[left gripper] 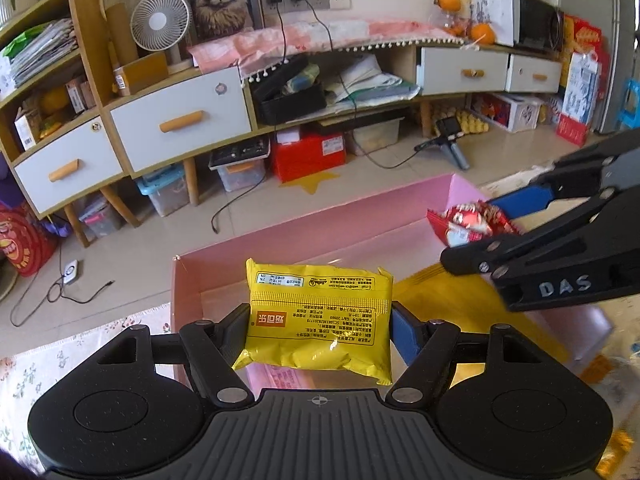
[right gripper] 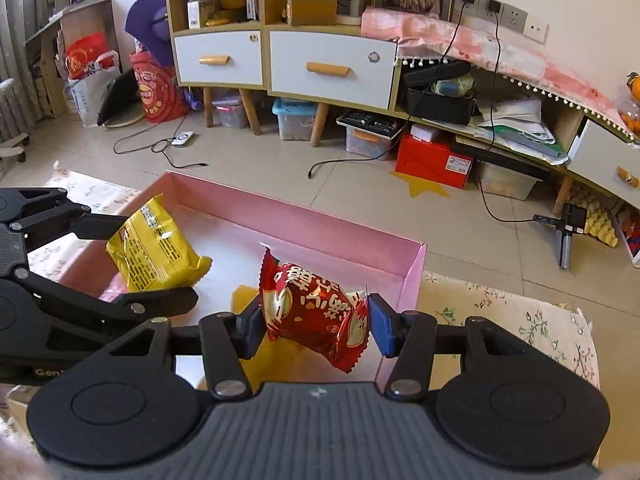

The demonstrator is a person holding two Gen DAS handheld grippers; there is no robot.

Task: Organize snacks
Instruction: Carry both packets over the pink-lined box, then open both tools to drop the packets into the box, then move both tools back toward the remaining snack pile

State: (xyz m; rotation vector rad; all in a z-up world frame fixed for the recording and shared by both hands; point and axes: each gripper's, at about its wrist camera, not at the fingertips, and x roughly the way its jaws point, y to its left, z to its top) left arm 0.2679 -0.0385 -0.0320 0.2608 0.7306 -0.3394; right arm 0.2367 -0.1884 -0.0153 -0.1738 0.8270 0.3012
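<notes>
The left gripper has its fingers closed on the sides of a yellow snack packet, whose printed back faces the left wrist camera with the text upside down. The packet hangs in the air above the near left part of an open pink box. In the right wrist view the same packet shows tilted, pinched between the left gripper's black fingers over the box's left side.

The right gripper clamps a red snack packet between its black pad and its blue pad; the packet sits slanted, one crimped end pointing up and the other down toward the camera. It too is held above the pink box, toward the right wall. From the left wrist view the red packet appears at the tip of the right gripper, well apart from the yellow one.

On the box floor lies a yellow sheet or flat packet, partly hidden under the red packet. The box rests on a floral cloth. Beyond it are a tiled floor and a low cabinet with white drawers.
</notes>
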